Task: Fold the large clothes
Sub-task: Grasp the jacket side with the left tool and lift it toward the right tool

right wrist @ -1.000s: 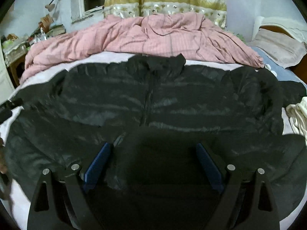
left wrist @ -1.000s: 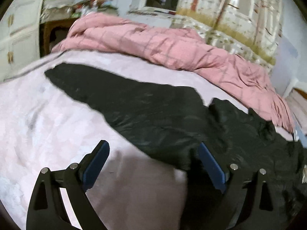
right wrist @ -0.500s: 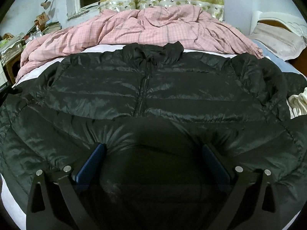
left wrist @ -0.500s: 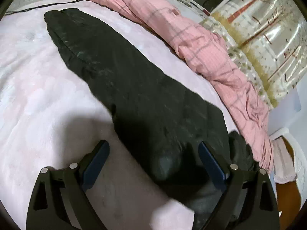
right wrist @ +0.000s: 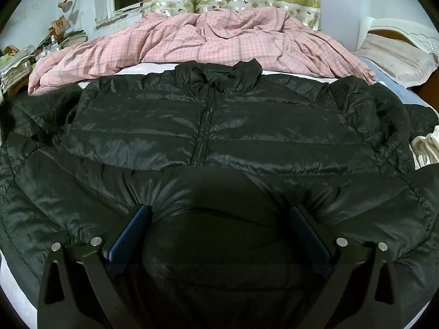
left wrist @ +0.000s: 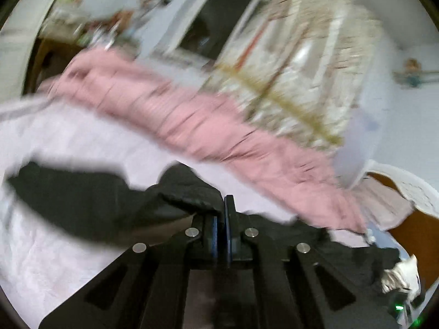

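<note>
A black puffer jacket (right wrist: 219, 126) lies front up and zipped on the bed, collar at the far side. My right gripper (right wrist: 219, 219) stands wide open, pressed down into the jacket's near hem, and the fabric bulges up between its fingers. In the blurred left wrist view my left gripper (left wrist: 223, 205) has its jaws closing tight together. A fold of the jacket's sleeve (left wrist: 189, 200) is pinched at their tip. The rest of the sleeve (left wrist: 82, 200) trails off to the left over the pale sheet (left wrist: 55, 246).
A crumpled pink checked duvet (right wrist: 219, 35) is heaped along the far side of the bed. A pillow (right wrist: 397, 57) and a white cloth (right wrist: 428, 148) lie at the right. A cluttered side table (right wrist: 27, 54) stands at the left.
The left gripper went from wide open over the sleeve to shut on it, and its view has swung upward. The right gripper has sunk closer onto the jacket's hem.
</note>
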`<move>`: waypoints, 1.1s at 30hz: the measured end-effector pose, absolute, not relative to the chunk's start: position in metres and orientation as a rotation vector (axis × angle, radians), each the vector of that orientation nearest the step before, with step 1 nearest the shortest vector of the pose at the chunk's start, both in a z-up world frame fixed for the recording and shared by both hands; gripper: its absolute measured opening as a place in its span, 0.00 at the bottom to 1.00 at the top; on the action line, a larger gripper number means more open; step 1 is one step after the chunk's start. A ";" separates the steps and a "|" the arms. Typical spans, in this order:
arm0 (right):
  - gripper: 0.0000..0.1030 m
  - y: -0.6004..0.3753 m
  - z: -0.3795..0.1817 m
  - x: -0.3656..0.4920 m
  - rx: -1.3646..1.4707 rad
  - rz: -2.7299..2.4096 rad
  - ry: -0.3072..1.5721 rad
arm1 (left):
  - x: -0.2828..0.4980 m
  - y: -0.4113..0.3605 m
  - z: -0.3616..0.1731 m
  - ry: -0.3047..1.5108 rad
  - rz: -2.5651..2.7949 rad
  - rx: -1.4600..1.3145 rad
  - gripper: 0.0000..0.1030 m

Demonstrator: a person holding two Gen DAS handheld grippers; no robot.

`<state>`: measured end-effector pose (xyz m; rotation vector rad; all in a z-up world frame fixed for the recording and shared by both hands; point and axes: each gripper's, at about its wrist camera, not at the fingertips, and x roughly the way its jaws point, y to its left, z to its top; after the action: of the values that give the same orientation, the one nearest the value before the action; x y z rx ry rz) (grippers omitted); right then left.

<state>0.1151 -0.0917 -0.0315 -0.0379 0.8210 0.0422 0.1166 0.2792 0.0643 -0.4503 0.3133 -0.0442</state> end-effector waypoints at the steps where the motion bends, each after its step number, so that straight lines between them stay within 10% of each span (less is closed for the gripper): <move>1: 1.00 -0.092 -0.032 0.115 -0.038 0.042 0.821 | 0.111 0.265 0.077 0.302 -0.066 -0.423 0.03; 26: 1.00 -0.098 -0.028 0.114 0.013 0.065 0.815 | 0.126 0.066 -0.023 0.723 -0.255 -0.127 0.04; 33: 1.00 -0.099 -0.031 0.114 0.022 0.069 0.817 | 0.075 0.072 0.008 0.500 -0.200 -0.107 0.46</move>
<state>0.1144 -0.0993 -0.0307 0.0224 0.8167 0.0685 0.0755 0.0721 0.0076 -0.1074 0.5001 -0.2005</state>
